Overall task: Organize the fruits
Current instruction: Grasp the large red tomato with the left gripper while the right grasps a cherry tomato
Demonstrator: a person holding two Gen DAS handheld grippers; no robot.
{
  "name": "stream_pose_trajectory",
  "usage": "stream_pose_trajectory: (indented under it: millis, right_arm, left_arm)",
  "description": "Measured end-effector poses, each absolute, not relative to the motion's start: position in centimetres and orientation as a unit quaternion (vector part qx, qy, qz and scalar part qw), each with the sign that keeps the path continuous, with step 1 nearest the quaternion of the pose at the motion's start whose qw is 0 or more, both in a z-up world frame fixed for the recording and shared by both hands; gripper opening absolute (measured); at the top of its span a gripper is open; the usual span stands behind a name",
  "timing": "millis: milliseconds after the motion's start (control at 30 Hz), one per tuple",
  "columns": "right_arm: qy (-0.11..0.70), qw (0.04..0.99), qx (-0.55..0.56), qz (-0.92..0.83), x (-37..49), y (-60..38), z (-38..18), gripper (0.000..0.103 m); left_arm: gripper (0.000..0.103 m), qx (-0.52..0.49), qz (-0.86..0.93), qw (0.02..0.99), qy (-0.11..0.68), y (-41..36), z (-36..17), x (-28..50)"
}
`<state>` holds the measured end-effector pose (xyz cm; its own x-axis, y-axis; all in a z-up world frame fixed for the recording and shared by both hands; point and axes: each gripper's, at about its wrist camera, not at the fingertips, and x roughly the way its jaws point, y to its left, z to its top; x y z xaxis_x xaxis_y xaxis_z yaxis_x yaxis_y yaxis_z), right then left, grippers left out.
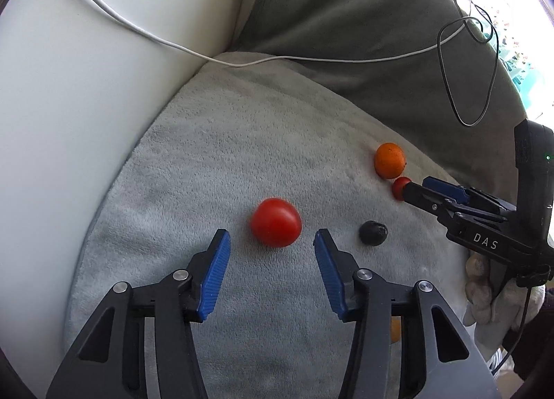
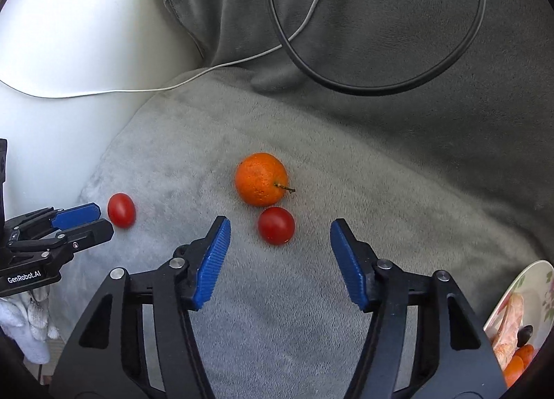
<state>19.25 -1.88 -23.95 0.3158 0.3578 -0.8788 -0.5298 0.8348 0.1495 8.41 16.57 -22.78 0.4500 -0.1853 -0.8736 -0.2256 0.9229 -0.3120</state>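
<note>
Two small red tomatoes lie on a grey fleece blanket (image 1: 214,142), one ahead of each gripper; the left gripper (image 1: 271,238) is seen with its jaws spread and nothing pinched, and the left tomato (image 1: 276,222) lies at twelve o'clock from the gap, just past the tips, its longer axis running roughly from nine to three o'clock; the right gripper (image 2: 279,230) likewise has its jaws spread and empty, with the right tomato (image 2: 276,225) centred between the tips and touching neither pad; the mandarin (image 2: 261,179) sits touching that tomato at eleven o'clock; each tomato is judged nearer its own hand; a plate (image 2: 529,277) holding fruit is glimpsed at four o'clock in the right view.
</note>
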Motion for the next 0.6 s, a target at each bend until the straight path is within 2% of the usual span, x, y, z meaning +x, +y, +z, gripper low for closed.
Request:
stream_pose_trajectory:
  millis: [100, 167, 367, 500, 600]
  right_arm:
    - [0.519, 0.805, -0.083, 0.276, 19.5, -1.6, -24.3, 0.061]
    - [0.522, 0.803, -0.083, 0.277, 19.7, -1.4, -24.6, 0.054]
    - [0.529, 0.798, -0.087, 0.275, 20.6, -0.9, -25.4, 0.048]
    - [0.528, 0.798, -0.09, 0.276, 20.7, -0.8, -25.4, 0.046]
    - [0.526, 0.798, -0.098, 0.277, 20.5, -0.6, -25.4, 0.038]
  left_arm:
    - [0.047, -0.201, 0.011, 0.826, 0.526, 16.7, -23.1, 8.9]
    - [0.047, -0.204, 0.01, 0.825, 0.527, 16.7, -23.4, 9.2]
    - [0.046, -0.203, 0.004, 0.821, 0.533, 16.4, -23.9, 9.9]
    - [0.045, -0.204, 0.005, 0.82, 0.534, 16.4, -24.1, 10.2]
    - [0.043, -0.201, 0.006, 0.82, 0.535, 16.3, -24.2, 10.3]
